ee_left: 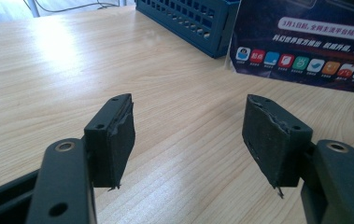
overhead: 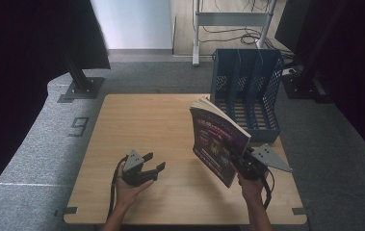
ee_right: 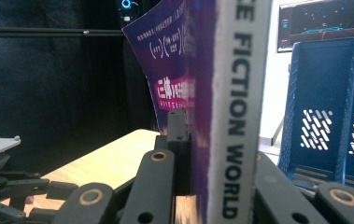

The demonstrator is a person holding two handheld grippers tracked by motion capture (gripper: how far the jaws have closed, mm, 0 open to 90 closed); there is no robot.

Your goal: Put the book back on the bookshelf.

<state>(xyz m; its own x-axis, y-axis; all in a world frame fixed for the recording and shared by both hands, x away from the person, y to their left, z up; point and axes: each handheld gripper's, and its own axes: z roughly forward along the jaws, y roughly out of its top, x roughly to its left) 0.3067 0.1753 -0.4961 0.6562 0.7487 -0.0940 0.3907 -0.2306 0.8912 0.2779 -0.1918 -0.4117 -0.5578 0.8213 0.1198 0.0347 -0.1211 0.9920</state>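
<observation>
A purple magazine (overhead: pixel 217 139) stands upright above the wooden table (overhead: pixel 136 125), clamped near its spine by my right gripper (overhead: pixel 240 161). In the right gripper view its white spine (ee_right: pixel 237 107) reads "FICTION WORLD", and the jaws press on it from both sides. A blue file rack (overhead: pixel 247 91) with several slots lies just behind the magazine, at the table's back right. My left gripper (overhead: pixel 153 166) rests low over the table's front left, jaws apart with nothing between them. From the left gripper view the magazine's cover (ee_left: pixel 305 51) and the rack's corner (ee_left: pixel 188 23) show ahead.
Black stand feet sit on the grey floor at the back left (overhead: pixel 81 86) and back right (overhead: pixel 305 86). A white metal frame with cables (overhead: pixel 233 24) stands beyond the table. Bare wood lies between my two grippers.
</observation>
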